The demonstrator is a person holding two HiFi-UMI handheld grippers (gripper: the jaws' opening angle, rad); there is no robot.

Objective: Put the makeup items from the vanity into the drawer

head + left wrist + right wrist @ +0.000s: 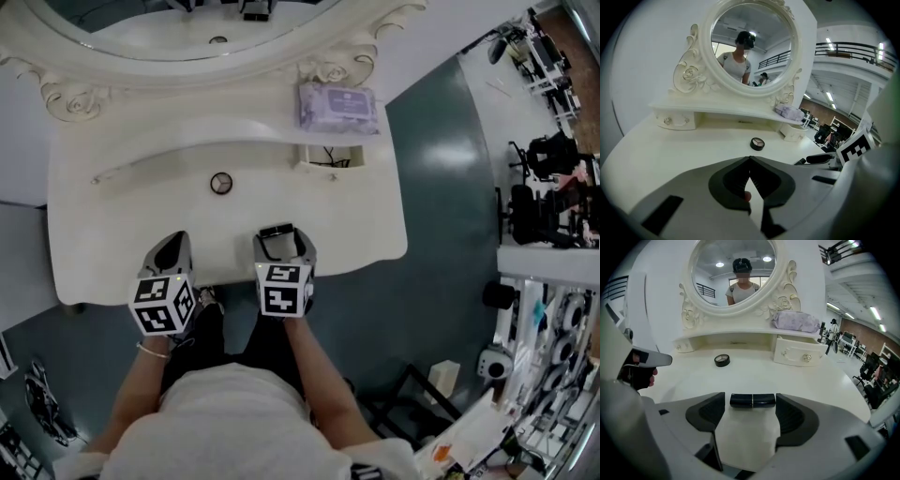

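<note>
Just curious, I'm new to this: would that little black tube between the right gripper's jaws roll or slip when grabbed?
The lipstick tube looks hard and glossy, so it may slip in a loose grip. Lying on its side on the smooth vanity top, it could roll or slide if nudged. Small, so probably light.

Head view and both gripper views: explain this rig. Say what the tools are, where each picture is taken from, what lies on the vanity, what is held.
A person stands at a white carved vanity holding a hand-operated two-jaw gripper in each hand; the marker cubes are part of them. One picture looks down from the person's head; the other two ride on the grippers. The left gripper is shut and empty. The right gripper is open, with a glossy black lipstick tube lying on the tabletop between its jaws, not gripped. A small round black compact lies farther back.
</note>
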